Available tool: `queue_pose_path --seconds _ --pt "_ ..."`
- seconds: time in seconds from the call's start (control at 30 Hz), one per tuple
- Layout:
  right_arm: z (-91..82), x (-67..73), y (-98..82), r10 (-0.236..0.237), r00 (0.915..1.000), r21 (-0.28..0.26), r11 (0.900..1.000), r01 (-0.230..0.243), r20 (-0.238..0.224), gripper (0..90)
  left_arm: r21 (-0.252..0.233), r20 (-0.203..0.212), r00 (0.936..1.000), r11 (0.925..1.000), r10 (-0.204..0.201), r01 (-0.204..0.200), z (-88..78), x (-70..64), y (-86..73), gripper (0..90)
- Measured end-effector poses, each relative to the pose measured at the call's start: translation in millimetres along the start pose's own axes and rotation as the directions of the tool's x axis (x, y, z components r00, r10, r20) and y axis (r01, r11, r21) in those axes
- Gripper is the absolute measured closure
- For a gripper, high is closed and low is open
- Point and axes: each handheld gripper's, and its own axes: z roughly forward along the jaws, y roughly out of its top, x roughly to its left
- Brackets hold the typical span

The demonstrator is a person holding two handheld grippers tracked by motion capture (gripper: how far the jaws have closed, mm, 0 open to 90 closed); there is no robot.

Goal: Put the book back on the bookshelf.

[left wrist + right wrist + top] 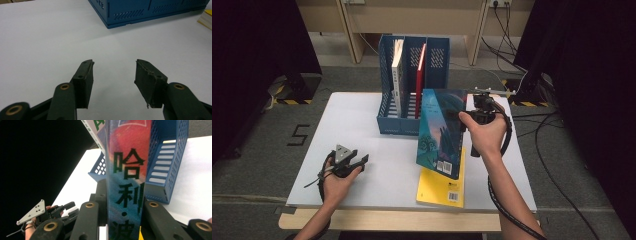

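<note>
Jaws of our right hand-held gripper (pixel 473 116) pinched the spine of the teal book (pixel 440 131), which we held upright in the air above the tabletop (pixel 357 130). At six o'clock beneath it lay a yellow book (pixel 443 188) flat. At eleven o'clock from the teal book stood the blue file rack (pixel 412 82) with a white book (pixel 397 75) and a red book (pixel 420 77) inside. Well apart at eight o'clock, our left hand-held gripper (pixel 114 75) rested with its jaws spread and nothing between them.

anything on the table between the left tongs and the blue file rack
Nothing: in the left gripper view, bare white table runs from the open left tongs to the blue file rack.
</note>
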Motion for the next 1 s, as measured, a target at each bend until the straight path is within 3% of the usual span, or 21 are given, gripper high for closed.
queue_pose_path --seconds 1.0 --pt "-3.9 4.0 32.0 -0.008 0.9998 -0.041 0.999 0.009 0.018 75.1 0.01 0.008 1.0 1.0 -0.001 0.001 1.1 0.8 0.4 47.7"
